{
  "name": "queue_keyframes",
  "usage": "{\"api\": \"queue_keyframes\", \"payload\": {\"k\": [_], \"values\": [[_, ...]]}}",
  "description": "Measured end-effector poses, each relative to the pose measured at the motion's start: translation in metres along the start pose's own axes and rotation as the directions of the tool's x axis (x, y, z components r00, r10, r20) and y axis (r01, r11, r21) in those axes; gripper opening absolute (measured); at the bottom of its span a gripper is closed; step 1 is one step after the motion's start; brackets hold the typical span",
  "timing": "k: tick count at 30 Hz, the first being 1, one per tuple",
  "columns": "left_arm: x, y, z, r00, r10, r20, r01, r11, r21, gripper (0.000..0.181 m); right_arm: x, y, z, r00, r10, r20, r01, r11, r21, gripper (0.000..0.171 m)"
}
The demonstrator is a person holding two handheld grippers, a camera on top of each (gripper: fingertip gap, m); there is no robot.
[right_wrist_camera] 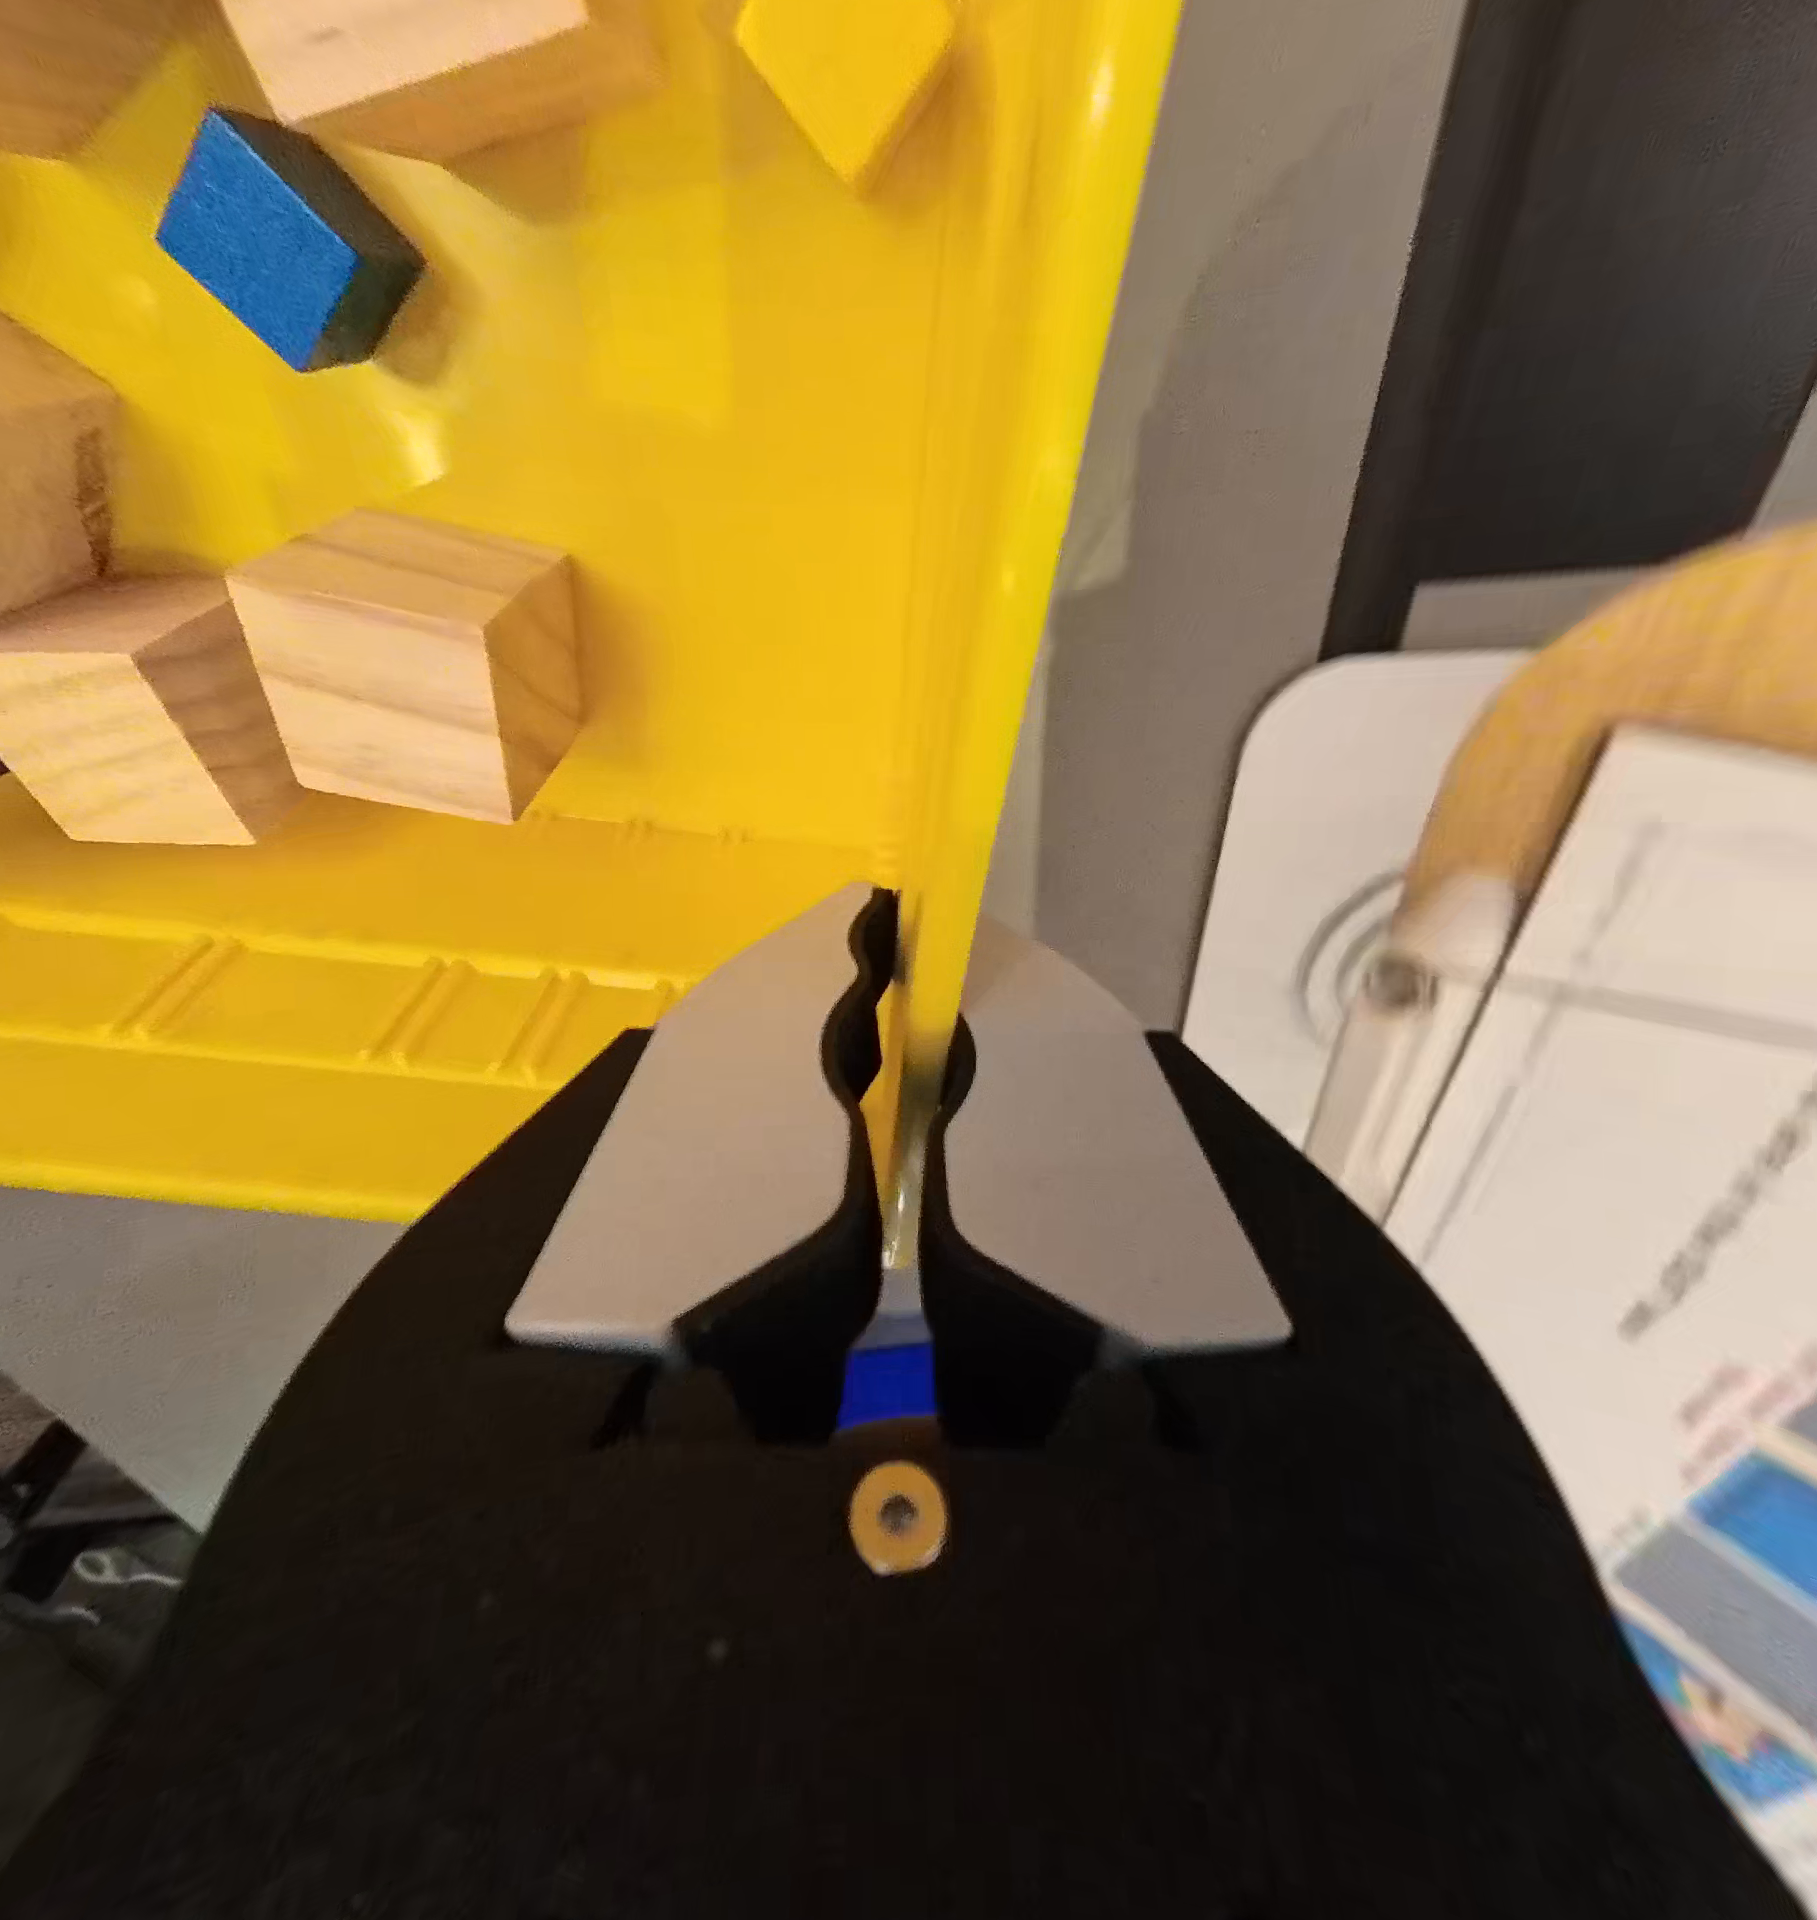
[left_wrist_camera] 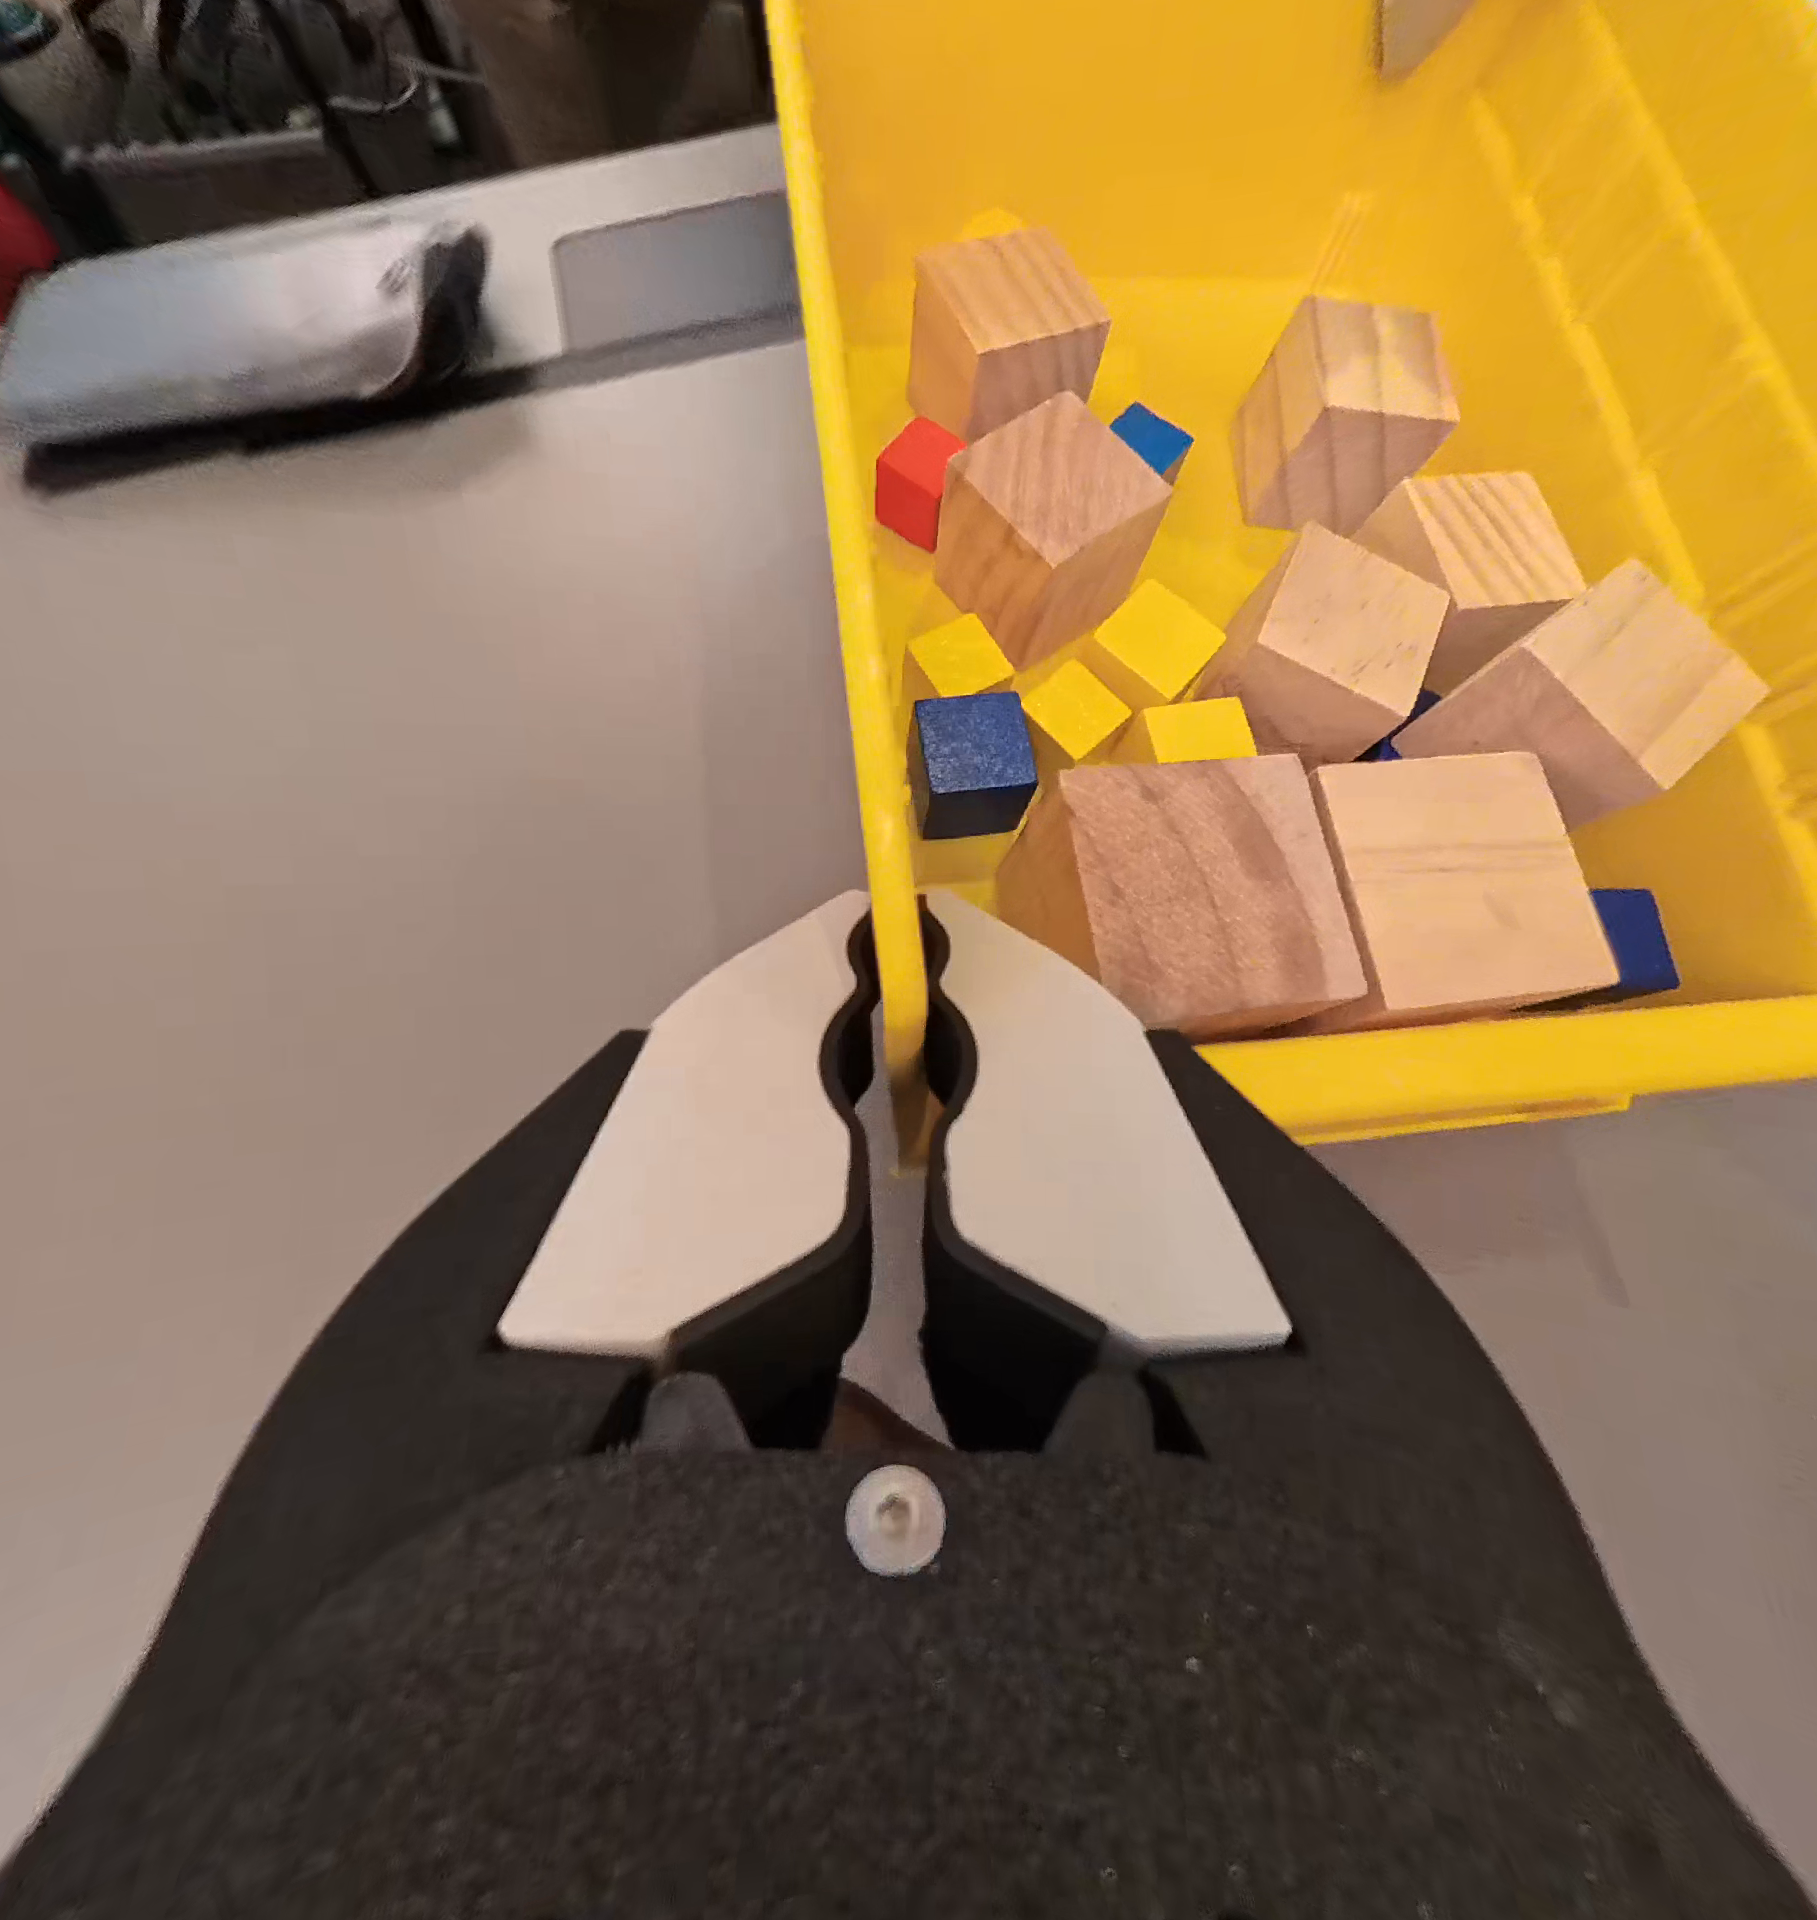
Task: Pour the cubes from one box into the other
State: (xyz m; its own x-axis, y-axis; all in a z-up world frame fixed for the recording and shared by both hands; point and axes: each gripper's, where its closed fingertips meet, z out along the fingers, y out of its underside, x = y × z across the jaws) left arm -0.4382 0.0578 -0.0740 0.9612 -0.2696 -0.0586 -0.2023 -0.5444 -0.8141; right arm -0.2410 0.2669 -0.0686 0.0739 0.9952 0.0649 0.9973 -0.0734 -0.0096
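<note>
Grey bench (left_wrist_camera: 364, 779) fills the left wrist view, with a folded dark cloth-like thing (left_wrist_camera: 249, 332), blurred, lying far back on it. Beside the box in the right wrist view is a white board (right_wrist_camera: 1569, 1039) with a tan curved handle (right_wrist_camera: 1662, 665).

On the bench side stands the yellow box (left_wrist_camera: 1195, 156), open at the top. The left gripper (left_wrist_camera: 896, 935) has its fingers clamped on the box's left wall, one finger inside and one outside. The right gripper (right_wrist_camera: 919, 935) is clamped in the same way on the opposite wall (right_wrist_camera: 997, 520). The other box is not visible in these views.

Inside lie the big wooden cubes (left_wrist_camera: 1195, 883) and small coloured ones, such as a dark blue cube (left_wrist_camera: 971, 764) and a red cube (left_wrist_camera: 914, 478). They lie just in front of the left fingers, well inside the walls.

The risk, probably: each grip is only on a thin plastic wall, so if the box is tilted quickly the wall may slip or bend, and the loose cubes may slide in one mass and miss the other box.
</note>
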Motion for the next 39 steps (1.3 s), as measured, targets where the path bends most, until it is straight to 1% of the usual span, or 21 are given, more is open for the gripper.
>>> {"api": "queue_keyframes", "payload": {"k": [3, 5, 7, 10, 13, 15, 18, 20, 24, 27, 29, 32, 35, 39], "values": [[0.049, -0.033, -0.002, 0.996, 0.080, -0.051, -0.079, 0.997, 0.017, 0.004, -0.004, 0.068, -0.036, 0.996, 0.075, -0.040, -0.075, 0.997, 0.006, 0.001], [0.088, -0.057, 0.001, 0.987, 0.122, -0.104, -0.119, 0.992, 0.031, 0.004, -0.006, 0.122, -0.063, 0.988, 0.129, -0.084, -0.129, 0.992, 0.007, 0.002], [0.133, -0.082, 0.007, 0.972, 0.169, -0.163, -0.162, 0.985, 0.055, 0.005, -0.010, 0.184, -0.088, 0.974, 0.192, -0.119, -0.194, 0.981, 0.001, 0.001], [0.209, -0.117, 0.021, 0.936, 0.233, -0.265, -0.217, 0.972, 0.089, 0.005, -0.020, 0.283, -0.115, 0.943, 0.299, -0.148, -0.307, 0.951, -0.034, 0.002], [0.282, -0.153, 0.040, 0.888, 0.293, -0.355, -0.271, 0.956, 0.112, 0.004, -0.030, 0.380, -0.134, 0.897, 0.411, -0.163, -0.425, 0.903, -0.061, 0.002], [0.323, -0.179, 0.057, 0.860, 0.329, -0.390, -0.304, 0.944, 0.125, 0.005, -0.030, 0.436, -0.146, 0.855, 0.484, -0.186, -0.497, 0.867, -0.030, 0.002], [0.373, -0.218, 0.088, 0.829, 0.374, -0.416, -0.350, 0.927, 0.138, 0.004, -0.020, 0.505, -0.154, 0.782, 0.582, -0.223, -0.587, 0.808, 0.048, 0.002], [0.398, -0.240, 0.112, 0.817, 0.398, -0.417, -0.369, 0.917, 0.151, 0.004, -0.010, 0.540, -0.154, 0.733, 0.630, -0.256, -0.628, 0.771, 0.100, 0.002], [0.426, -0.262, 0.164, 0.812, 0.439, -0.384, -0.408, 0.898, 0.164, 0.004, 0.017, 0.583, -0.143, 0.634, 0.702, -0.325, -0.669, 0.708, 0.226, 0.002], [0.433, -0.270, 0.192, 0.806, 0.497, -0.323, -0.444, 0.867, 0.227, 0.004, 0.037, 0.596, -0.131, 0.593, 0.705, -0.389, -0.645, 0.705, 0.294, 0.002], [0.434, -0.274, 0.206, 0.804, 0.535, -0.258, -0.465, 0.837, 0.288, 0.005, 0.048, 0.597, -0.130, 0.539, 0.728, -0.425, -0.619, 0.684, 0.386, 0.003], [0.436, -0.282, 0.216, 0.806, 0.563, -0.182, -0.477, 0.800, 0.364, 0.004, 0.050, 0.605, -0.132, 0.445, 0.752, -0.487, -0.568, 0.657, 0.495, 0.003], [0.443, -0.289, 0.216, 0.786, 0.610, -0.106, -0.513, 0.738, 0.437, 0.004, 0.040, 0.614, -0.132, 0.342, 0.793, -0.505, -0.525, 0.607, 0.597, 0.003], [0.457, -0.288, 0.216, 0.763, 0.645, -0.041, -0.541, 0.672, 0.506, 0.005, 0.020, 0.627, -0.135, 0.216, 0.805, -0.553, -0.463, 0.583, 0.668, 0.004]]}}
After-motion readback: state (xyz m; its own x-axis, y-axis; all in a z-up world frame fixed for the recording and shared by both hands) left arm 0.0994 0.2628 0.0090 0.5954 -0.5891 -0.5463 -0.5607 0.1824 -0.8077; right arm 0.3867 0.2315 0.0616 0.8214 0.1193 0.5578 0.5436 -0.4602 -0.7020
